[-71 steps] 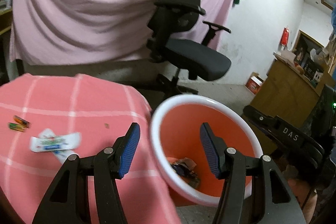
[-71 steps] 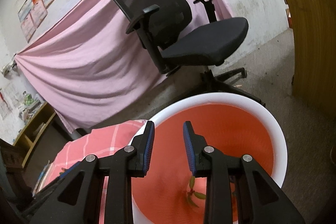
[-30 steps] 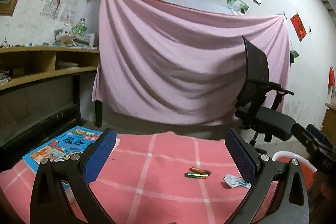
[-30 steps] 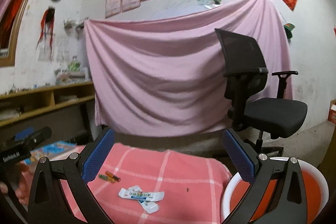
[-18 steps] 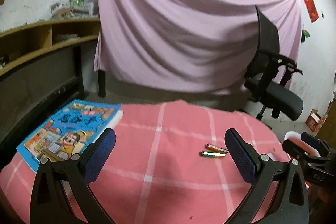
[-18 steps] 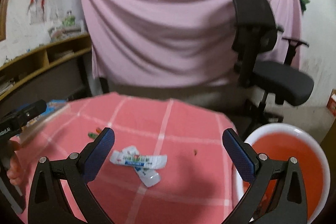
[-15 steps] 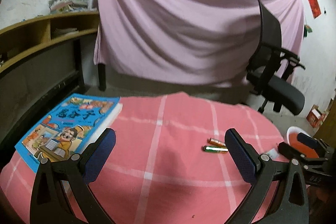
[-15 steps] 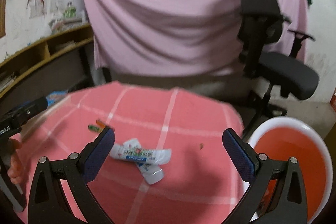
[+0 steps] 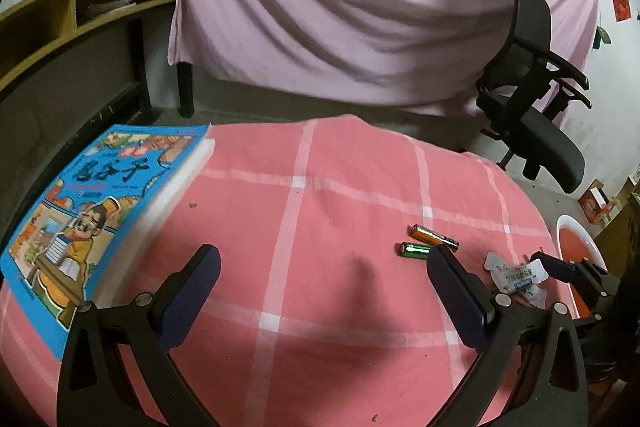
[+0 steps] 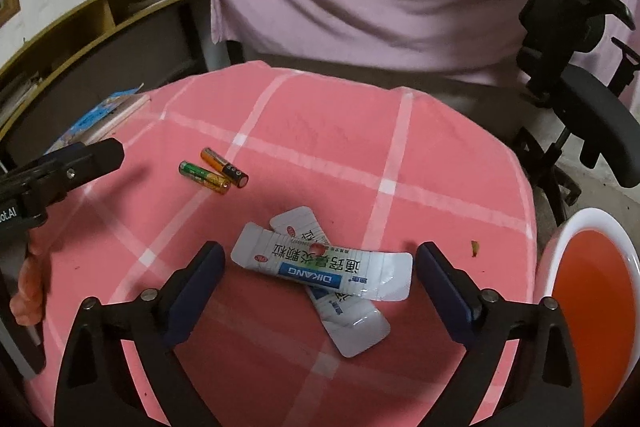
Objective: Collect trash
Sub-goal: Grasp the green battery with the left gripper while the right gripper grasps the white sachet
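Both tongs, left [image 9: 324, 285] and right [image 10: 318, 281], have descended toward the counter [image 10: 440, 163], spread wide; we note the right view alone shows the packets' [image 10: 320, 265] print.

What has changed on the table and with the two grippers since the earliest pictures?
Both grippers left the bin and swung over the table. The right gripper, fingers now wide, straddles the sachets; the left gripper hangs open. Batteries, sachets and book stayed put.
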### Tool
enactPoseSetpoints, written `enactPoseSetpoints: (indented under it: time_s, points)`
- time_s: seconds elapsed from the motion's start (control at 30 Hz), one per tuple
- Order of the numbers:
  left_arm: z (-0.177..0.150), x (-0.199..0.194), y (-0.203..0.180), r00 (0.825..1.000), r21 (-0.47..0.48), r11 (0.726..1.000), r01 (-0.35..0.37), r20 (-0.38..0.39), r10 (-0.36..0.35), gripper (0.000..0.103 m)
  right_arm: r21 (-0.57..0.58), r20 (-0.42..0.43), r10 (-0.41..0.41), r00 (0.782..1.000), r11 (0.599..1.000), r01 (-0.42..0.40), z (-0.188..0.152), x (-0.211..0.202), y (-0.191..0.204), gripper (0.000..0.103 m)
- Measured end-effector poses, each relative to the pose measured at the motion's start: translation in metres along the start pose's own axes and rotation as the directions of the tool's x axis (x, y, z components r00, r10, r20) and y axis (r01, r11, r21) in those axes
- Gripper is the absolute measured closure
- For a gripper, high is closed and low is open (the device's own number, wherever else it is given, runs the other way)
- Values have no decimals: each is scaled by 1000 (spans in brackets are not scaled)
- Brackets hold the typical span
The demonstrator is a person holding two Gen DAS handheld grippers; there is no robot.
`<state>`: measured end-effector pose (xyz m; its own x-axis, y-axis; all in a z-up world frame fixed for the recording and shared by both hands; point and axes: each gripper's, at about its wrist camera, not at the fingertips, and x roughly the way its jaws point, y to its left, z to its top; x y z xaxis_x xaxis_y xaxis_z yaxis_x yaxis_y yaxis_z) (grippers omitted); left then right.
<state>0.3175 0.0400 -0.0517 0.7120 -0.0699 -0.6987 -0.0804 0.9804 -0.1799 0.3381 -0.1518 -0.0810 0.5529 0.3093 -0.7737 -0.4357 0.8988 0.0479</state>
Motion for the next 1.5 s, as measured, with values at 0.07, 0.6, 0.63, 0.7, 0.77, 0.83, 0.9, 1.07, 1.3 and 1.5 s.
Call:
enactPoseSetpoints:
  time_s: [0.07,0.6,0.63,0.7,0.77,0.83,0.9,1.07,1.3,1.5]
  points:
    - [-1,2,0,1000,-4,1000,9,-7,-10,2,9,-3,-1,1000,1000,1,0,0,-2,17]
    - [-1,16,-39,993,159,983,95,-85,-83,15,207,96,61,993,975,-80,-1,-16,-45,34]
    - [-1,18,-43,992,178,979,98,-91,-83,17,225,110,63,992,970,-86,-2,-19,-49,34]
    - [-2,22,-50,992,211,973,99,-103,-79,17,256,132,64,989,962,-96,-3,-22,-55,34]
    - [-3,27,-57,991,232,968,94,-110,-70,23,277,144,59,988,956,-97,-3,-24,-59,34]
    - [-3,34,-63,990,251,964,90,-130,-59,33,289,149,54,987,952,-96,-3,-24,-61,34]
    - [-4,39,-69,990,274,959,74,-139,-37,36,291,149,53,987,952,-95,-2,-24,-61,34]
    - [-3,48,-79,989,301,952,64,-147,-20,44,277,146,45,988,957,-85,-2,-24,-61,34]
    - [-6,51,-85,991,315,949,25,-135,19,65,272,135,42,990,959,-77,-3,-23,-59,34]
    - [-8,35,-72,995,241,968,69,-84,-50,66,271,184,-12,983,962,-39,-7,-35,-56,34]
